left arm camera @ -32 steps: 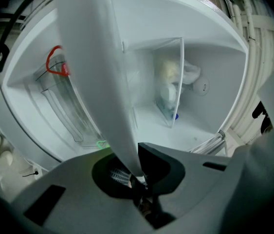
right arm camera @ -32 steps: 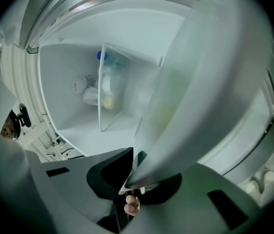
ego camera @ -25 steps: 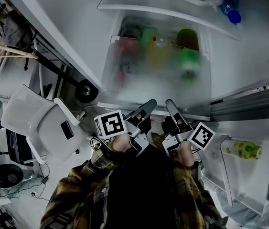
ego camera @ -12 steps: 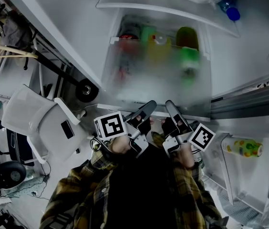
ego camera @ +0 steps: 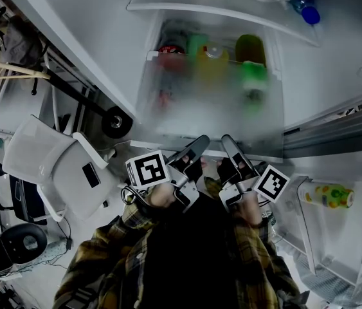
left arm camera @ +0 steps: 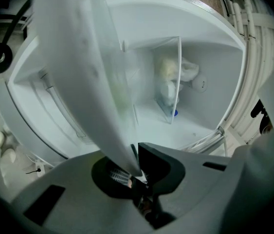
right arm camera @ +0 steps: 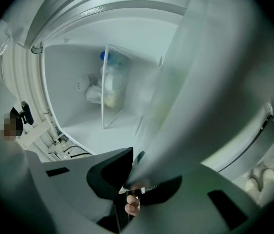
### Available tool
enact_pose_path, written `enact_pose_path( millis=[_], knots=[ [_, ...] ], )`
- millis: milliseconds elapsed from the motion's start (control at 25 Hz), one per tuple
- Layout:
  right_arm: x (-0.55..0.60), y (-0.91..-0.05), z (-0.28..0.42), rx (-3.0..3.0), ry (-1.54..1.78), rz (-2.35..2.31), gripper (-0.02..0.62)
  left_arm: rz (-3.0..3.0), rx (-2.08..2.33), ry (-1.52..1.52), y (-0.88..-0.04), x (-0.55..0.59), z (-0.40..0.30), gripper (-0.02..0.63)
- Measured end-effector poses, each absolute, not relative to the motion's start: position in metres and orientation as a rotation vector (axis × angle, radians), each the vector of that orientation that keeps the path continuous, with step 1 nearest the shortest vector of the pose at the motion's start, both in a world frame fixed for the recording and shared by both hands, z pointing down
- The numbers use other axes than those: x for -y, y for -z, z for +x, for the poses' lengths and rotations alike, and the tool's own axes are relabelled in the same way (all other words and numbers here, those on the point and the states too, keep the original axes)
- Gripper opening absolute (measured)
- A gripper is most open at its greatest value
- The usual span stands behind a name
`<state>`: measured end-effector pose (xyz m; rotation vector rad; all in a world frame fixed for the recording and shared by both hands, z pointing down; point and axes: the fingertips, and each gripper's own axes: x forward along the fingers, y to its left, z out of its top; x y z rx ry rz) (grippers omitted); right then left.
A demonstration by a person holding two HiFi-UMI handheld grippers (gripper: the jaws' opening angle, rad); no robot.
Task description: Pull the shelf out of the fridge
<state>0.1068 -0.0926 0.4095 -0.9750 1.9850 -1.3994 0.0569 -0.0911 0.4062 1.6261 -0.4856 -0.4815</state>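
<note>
The frosted, see-through fridge shelf (ego camera: pixel 209 108) lies level in the open fridge, its white front edge toward me. My left gripper (ego camera: pixel 200 148) is shut on that front edge left of the middle, and my right gripper (ego camera: pixel 227 145) is shut on it just to the right. In the left gripper view the shelf (left arm camera: pixel 78 67) runs as a white blade into the left gripper (left arm camera: pixel 136 172), pinched between the pads. In the right gripper view the shelf (right arm camera: pixel 200 82) enters the right gripper (right arm camera: pixel 134 179) the same way.
Red (ego camera: pixel 171 53), yellow and green (ego camera: pixel 253 76) bottles show blurred through the shelf. A higher shelf (ego camera: pixel 187 6) carries a blue-capped bottle (ego camera: pixel 309 15). The door rack at right holds a yellow bottle (ego camera: pixel 325 195). A white chair (ego camera: pixel 58 166) stands at left.
</note>
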Motion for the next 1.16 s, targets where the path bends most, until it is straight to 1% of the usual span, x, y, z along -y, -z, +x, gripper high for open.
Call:
enact_pose_path(
  millis=[200,560,800,1160],
  knots=[
    [0.096,-0.414,0.106,-1.968,1.423,-0.971,0.05,1.668,0.552,0.441,-0.422,0.094,0.051,0.032],
    [0.097,-0.413,0.109,-1.938,1.415,-0.919,0.049,1.677,0.587,0.41,-0.42,0.093,0.05,0.031],
    [0.096,-0.412,0.109,-1.94,1.415,-0.922,0.049,1.635,0.532,0.476,-0.412,0.092,0.055,0.031],
    [0.095,-0.412,0.109,-1.932,1.418,-0.928,0.051,1.684,0.538,0.46,-0.411,0.093,0.055,0.032]
  ],
)
